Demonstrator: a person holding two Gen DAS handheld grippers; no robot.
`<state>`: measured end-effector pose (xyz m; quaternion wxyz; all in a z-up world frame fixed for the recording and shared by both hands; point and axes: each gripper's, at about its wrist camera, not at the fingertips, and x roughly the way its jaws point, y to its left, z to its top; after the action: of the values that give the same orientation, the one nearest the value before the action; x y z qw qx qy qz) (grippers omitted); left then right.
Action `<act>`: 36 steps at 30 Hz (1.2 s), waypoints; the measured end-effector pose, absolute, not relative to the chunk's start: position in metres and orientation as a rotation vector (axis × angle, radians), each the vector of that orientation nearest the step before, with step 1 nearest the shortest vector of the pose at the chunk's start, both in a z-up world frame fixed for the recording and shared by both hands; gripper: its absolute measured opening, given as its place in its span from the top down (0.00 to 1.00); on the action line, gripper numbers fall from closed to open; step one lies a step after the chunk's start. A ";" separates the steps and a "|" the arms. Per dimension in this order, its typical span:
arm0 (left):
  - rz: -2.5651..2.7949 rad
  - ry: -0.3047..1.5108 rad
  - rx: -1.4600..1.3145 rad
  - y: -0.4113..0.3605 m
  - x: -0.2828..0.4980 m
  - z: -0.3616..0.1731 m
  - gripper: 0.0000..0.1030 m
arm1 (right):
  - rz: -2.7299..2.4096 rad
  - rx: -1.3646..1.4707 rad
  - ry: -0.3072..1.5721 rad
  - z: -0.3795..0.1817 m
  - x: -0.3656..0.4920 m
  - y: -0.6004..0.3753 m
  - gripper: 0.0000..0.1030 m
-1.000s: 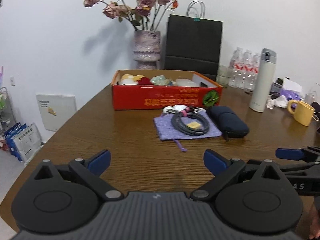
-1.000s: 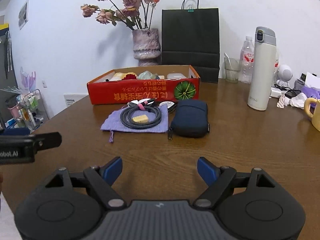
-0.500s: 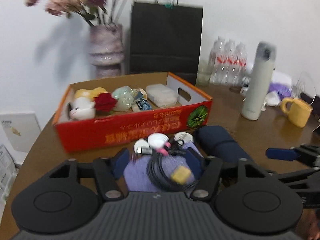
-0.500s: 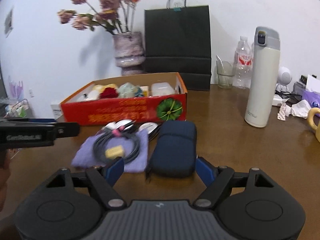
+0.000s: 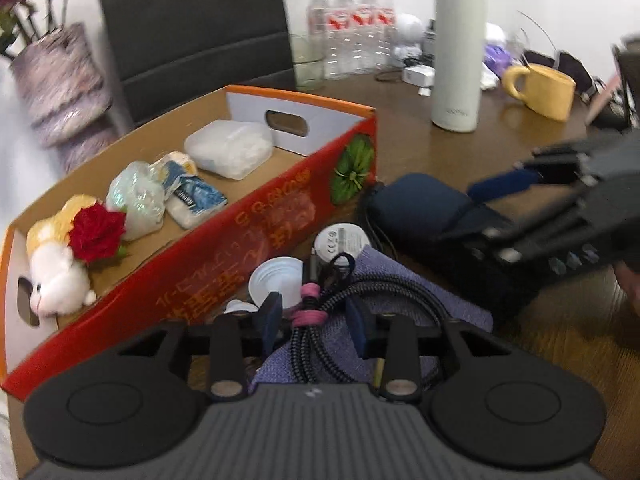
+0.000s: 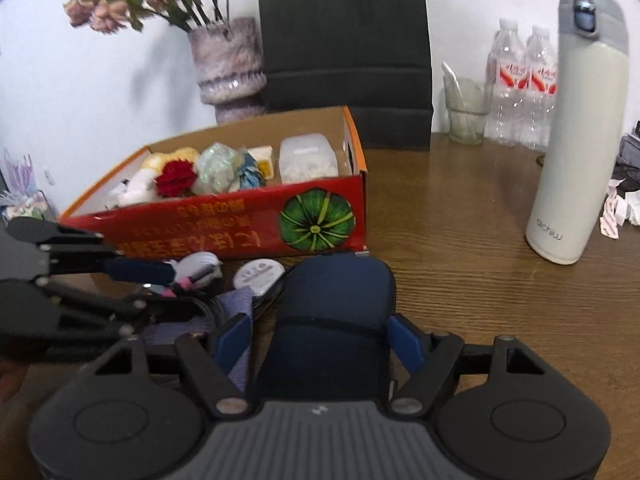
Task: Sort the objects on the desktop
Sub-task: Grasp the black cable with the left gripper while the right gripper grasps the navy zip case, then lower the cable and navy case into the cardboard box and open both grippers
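Left gripper (image 5: pixel 314 320) closed around the coiled black cable (image 5: pixel 384 300) on the purple cloth (image 5: pixel 400 320), just before the red box (image 5: pixel 240 240). Right gripper (image 6: pixel 326 340) closed on the navy pouch (image 6: pixel 336 300), also touching the box front.

A wood-grain bench (image 6: pixel 500 280) of dark brown extends ahead of the hand-held gripper. A plain white wall (image 6: pixel 100 92) closes the room beyond the bench's far edge. A dark chair back (image 6: pixel 344 40) stands straight ahead against this wall. A mottled vase (image 6: pixel 230 66) of dried flowers stands ahead to the left, casting a soft shadow on the wall. Lighting is even and diffuse.
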<state>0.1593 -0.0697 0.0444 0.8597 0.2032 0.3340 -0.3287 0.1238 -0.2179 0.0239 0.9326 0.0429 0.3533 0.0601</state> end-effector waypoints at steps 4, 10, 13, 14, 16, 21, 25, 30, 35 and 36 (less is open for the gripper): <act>-0.686 0.707 0.449 -0.073 0.158 0.042 0.75 | 0.105 0.055 0.741 0.016 0.132 -0.213 0.26; -0.628 0.678 0.423 -0.072 0.139 0.058 0.84 | 0.084 0.054 0.740 0.011 0.129 -0.212 0.38; -0.580 0.647 0.328 -0.057 0.124 0.079 0.85 | 0.082 0.076 0.738 0.018 0.120 -0.217 0.40; -0.575 0.629 0.286 -0.049 0.118 0.086 0.85 | 0.079 0.066 0.730 0.022 0.115 -0.217 0.40; -0.563 0.613 0.204 -0.033 0.111 0.099 0.85 | 0.081 0.070 0.711 0.029 0.105 -0.218 0.40; -0.504 0.544 0.134 -0.004 0.099 0.132 0.85 | 0.105 0.089 0.642 0.061 0.082 -0.222 0.40; -0.421 0.506 0.144 0.005 0.120 0.162 0.85 | 0.166 0.108 0.560 0.097 0.088 -0.221 0.40; -0.346 0.582 0.123 0.005 0.190 0.186 0.84 | 0.254 0.031 0.538 0.150 0.158 -0.198 0.40; -0.270 0.701 0.122 -0.001 0.247 0.164 0.84 | 0.265 -0.030 0.760 0.140 0.260 -0.177 0.40; -0.259 0.716 0.108 -0.001 0.253 0.158 0.84 | 0.239 -0.061 0.793 0.133 0.274 -0.172 0.40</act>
<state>0.2533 -0.0008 0.1577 0.9269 0.0529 0.3493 -0.1265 0.2740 -0.1715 0.1325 0.9150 -0.0299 0.3852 0.1162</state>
